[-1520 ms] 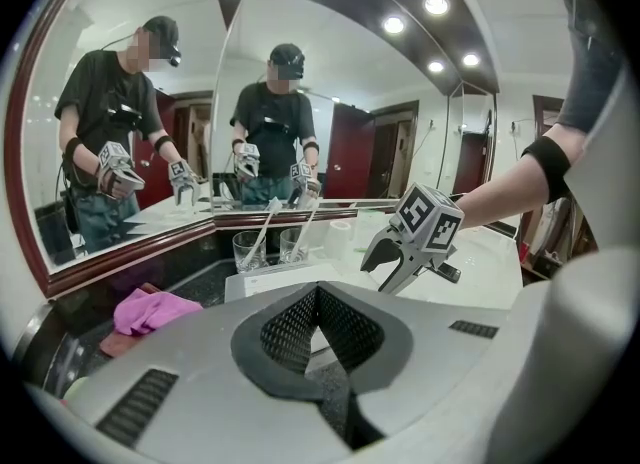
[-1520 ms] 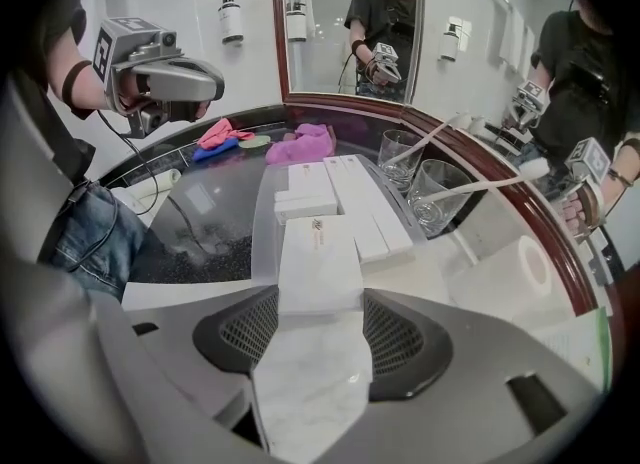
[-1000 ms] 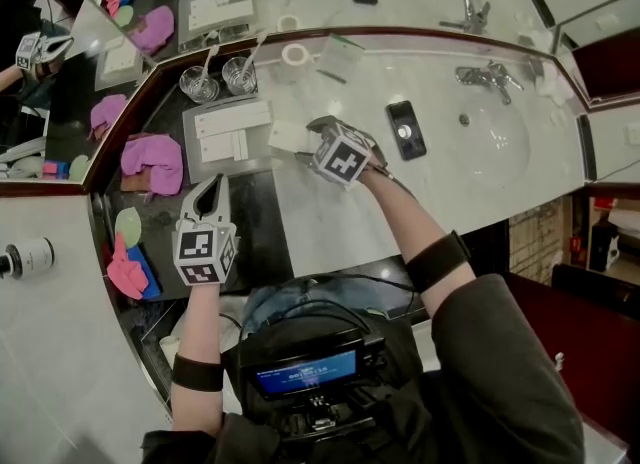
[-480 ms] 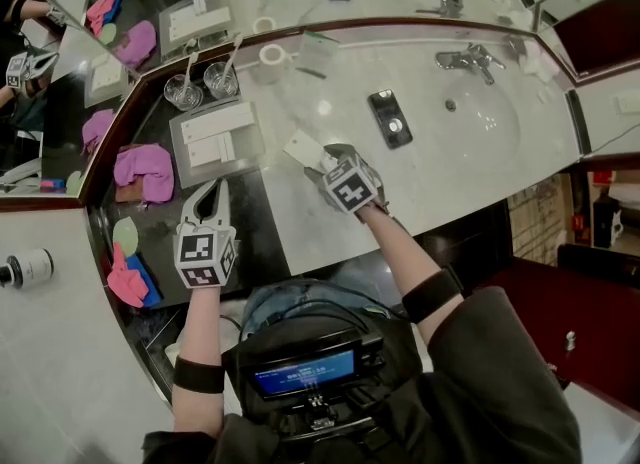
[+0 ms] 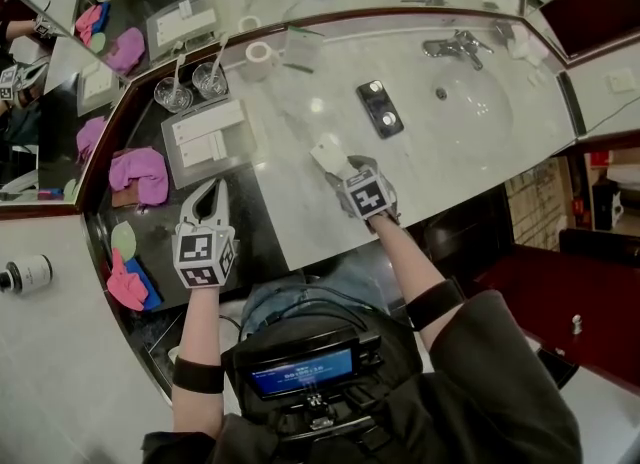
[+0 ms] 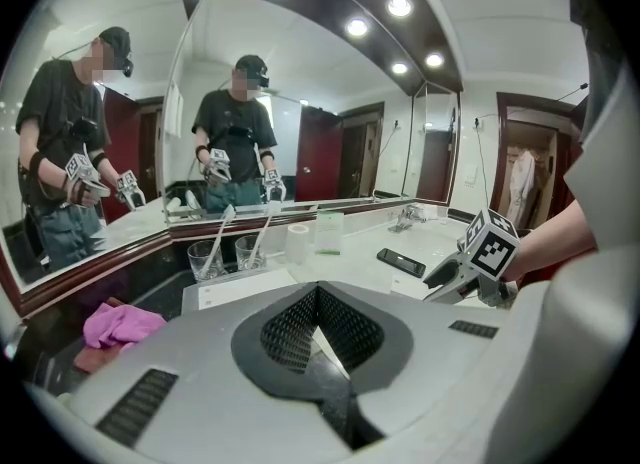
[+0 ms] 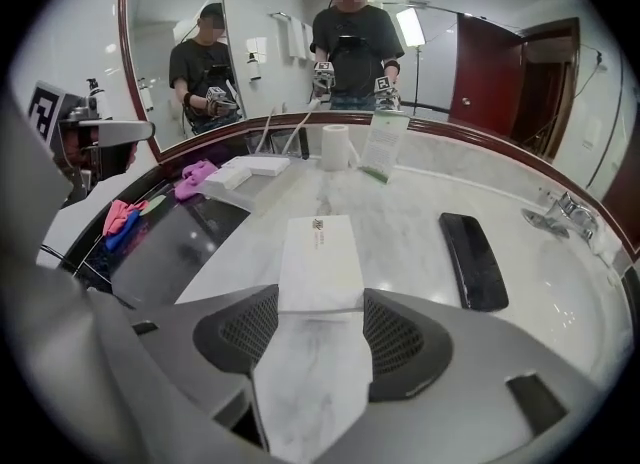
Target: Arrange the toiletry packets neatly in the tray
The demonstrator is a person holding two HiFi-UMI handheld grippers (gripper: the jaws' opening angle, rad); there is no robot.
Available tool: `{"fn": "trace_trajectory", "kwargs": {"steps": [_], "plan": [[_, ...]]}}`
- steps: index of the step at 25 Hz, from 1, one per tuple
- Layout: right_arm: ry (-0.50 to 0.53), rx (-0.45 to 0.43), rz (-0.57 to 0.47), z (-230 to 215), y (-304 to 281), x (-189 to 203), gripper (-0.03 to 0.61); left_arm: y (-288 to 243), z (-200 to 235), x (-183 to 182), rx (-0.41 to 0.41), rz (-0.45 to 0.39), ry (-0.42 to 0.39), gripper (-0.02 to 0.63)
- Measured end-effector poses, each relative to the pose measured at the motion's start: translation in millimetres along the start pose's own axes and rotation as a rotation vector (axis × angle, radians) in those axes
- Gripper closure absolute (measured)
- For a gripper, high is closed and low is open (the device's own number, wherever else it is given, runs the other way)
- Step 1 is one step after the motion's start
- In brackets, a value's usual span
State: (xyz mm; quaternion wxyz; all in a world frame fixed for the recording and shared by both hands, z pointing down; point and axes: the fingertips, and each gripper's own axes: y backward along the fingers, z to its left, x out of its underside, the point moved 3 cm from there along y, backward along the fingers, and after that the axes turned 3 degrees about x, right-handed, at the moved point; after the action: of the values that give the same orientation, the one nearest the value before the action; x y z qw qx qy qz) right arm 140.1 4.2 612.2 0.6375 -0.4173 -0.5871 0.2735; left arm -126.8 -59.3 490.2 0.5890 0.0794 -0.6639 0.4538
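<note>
Drawn back from the tray [image 5: 215, 170] toward the front edge of the worktop [image 5: 300, 214] since a second ago: right tongs [image 7: 320, 324], wide apart yet clamped across the near end of a white packet [image 7: 320, 257], likely to line it up. Long axis along those tongs, printed end leading, roughly toward the tray; left tongs [image 6: 318, 300] shut, empty, held clear.

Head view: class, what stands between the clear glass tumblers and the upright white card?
A white paper roll, on the marble counter between the clear glass tumblers and the upright white card; the head view shows it.
</note>
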Motion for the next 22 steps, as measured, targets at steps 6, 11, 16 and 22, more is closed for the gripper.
{"fn": "trace_trajectory", "kwargs": {"steps": [6,11,16,22], "plan": [[0.009,-0.01,0.012,15.4,-3.3,9.8,0.296,6.6,0.6,3.1,-0.005,0.0,-0.001,0.612],[-0.024,-0.016,0.036,29.6,-10.4,19.8,0.295,14.1,4.4,8.8,-0.017,0.005,0.004,0.612],[-0.011,-0.018,0.038,44.3,-21.7,22.8,0.295,16.5,5.6,12.3,-0.019,0.011,0.005,0.612],[-0.029,-0.032,0.042,57.7,-31.9,17.3,0.289,16.2,6.6,14.8,-0.018,0.012,0.006,0.612]]}}
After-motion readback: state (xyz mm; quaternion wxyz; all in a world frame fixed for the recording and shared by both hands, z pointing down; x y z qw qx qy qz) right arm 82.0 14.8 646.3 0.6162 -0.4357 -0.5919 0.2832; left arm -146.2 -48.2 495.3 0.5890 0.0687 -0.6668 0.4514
